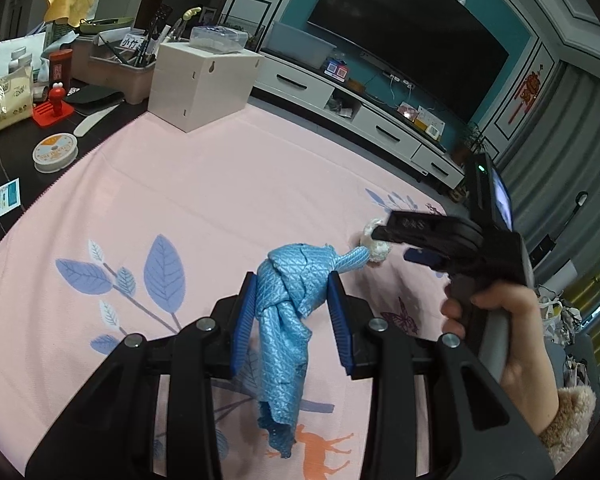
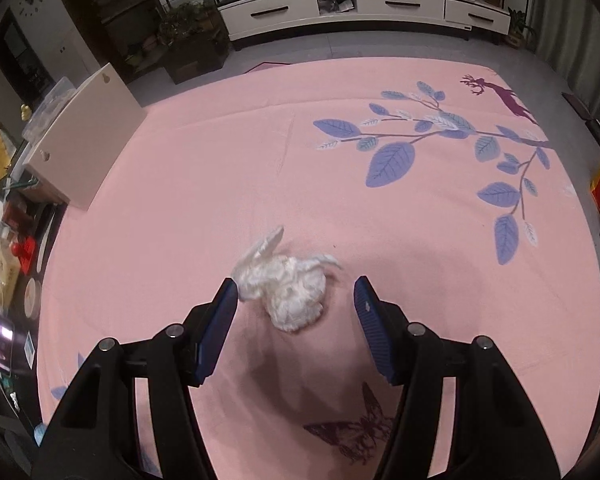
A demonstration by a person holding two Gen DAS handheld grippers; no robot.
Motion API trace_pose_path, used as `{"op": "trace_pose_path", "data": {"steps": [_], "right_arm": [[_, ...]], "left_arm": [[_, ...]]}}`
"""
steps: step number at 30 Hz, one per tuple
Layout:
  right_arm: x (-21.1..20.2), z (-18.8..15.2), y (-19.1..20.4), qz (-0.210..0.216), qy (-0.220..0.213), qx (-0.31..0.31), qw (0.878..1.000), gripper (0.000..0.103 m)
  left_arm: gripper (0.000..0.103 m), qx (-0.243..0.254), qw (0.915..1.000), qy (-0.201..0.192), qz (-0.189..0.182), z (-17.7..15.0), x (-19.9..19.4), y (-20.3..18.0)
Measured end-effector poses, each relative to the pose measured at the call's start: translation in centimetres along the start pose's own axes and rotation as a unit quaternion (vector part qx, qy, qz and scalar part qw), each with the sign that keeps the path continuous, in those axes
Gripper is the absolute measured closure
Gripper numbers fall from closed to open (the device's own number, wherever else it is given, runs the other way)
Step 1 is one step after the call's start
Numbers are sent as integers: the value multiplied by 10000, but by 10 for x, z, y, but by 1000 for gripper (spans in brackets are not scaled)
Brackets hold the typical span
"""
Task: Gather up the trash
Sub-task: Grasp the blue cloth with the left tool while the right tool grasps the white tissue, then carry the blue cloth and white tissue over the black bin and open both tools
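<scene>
Left claw [image 1: 292, 316] grips a blue cloth [image 1: 288, 312] above the pink tablecloth [image 1: 180, 184].

Handwritten "小竹" on a white card [image 1: 134, 41]

A pink leaf-printed cloth [image 2: 260, 168] covers the surface. On it lie a crumpled white tissue [image 2: 290, 286] near the middle and a cream box [image 2: 86, 140] far left.
</scene>
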State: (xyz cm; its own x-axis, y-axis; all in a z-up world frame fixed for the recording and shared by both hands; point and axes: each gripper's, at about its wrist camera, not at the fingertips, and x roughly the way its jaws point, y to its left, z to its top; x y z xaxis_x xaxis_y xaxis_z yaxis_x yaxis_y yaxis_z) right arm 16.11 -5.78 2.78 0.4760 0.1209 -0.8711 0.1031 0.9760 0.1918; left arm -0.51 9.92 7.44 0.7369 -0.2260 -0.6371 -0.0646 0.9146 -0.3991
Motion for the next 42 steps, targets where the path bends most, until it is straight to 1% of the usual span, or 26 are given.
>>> {"op": "trace_pose_path", "data": {"steps": [1,2,3,4,5,7,9,11,13,14,16,17,21,25,27,29,32,34,35,37,39,42], "right_arm": [[3,1,2,54,4,-14,10000,44],[6,1,5,158,38,-36,9999,49],[10,1,7,220,96,-45,9997,57],[14,0,8,191,160,-34,9997,62],[17,0,8,191,178,-31,9997,65],[18,-1,9,197,122,-108,9997,75],[13,-3,10,173,-5,-213,9996,80],[3,-6,10,160,-105,-283,9994,81],[-15,-11,7,309,-224,-381,9985,81],[-24,-14,4,367,-298,-437,9979,81],[-43,-21,-2,409,-433,-562,9966,81],[-54,-26,-6,425,-513,-627,9958,81],[-102,-55,-33,489,-886,-761,9920,81],[-139,-89,-62,284,-1191,-847,9888,81],[-149,-107,-75,152,-1252,-904,9879,81],[-158,-126,-94,-12,-1338,-768,9880,81],[-174,-146,-128,-80,-1503,-259,9883,81],[-184,-151,-148,18,-1583,102,9873,81],[-189,-152,-155,-9,-1635,196,9863,81],[-206,-151,-165,-210,-1899,255,9813,81],[-227,-153,-171,-332,-2253,266,9734,81],[-253,-158,-183,-474,-2569,315,9648,81]], "left_arm": [[67,17,10000,14,8,0,1,-1],[67,31,10000,8,13,0,1,-1],[67,34,10000,2,15,1,2,0],[67,42,10000,-9,19,2,1,0],[67,48,10000,-32,17,2,0,0],[67,85,10000,-31,-2,2,0,-1],[67,122,9999,-5,1,1,2,-3],[67,149,9999,21,3,0,3,-4],[67,135,9999,77,-57,0,5,-4],[67,111,9998,130,-137,0,6,-4],[67,7,9989,229,-413,-1,8,-3],[67,-12,9987,243,-456,-1,8,-3],[67,78,9992,233,-320,-3,10,-8],[67,184,9986,337,-376,-8,16,-17],[67,293,9982,372,-374,-11,17,-24],[67,416,9975,421,-395,-15,19,-32],[67,747,9956,451,-352,-23,19,-50],[67,1042,9936,393,-187,-30,16,-61],[67,1225,9919,327,-107,-34,14,-70],[67,1482,9885,271,-89,-43,9,-86],[67,1650,9859,218,-193,-48,3,-103],[67,1916,9807,66,-383,-57,-13,-137]]}}
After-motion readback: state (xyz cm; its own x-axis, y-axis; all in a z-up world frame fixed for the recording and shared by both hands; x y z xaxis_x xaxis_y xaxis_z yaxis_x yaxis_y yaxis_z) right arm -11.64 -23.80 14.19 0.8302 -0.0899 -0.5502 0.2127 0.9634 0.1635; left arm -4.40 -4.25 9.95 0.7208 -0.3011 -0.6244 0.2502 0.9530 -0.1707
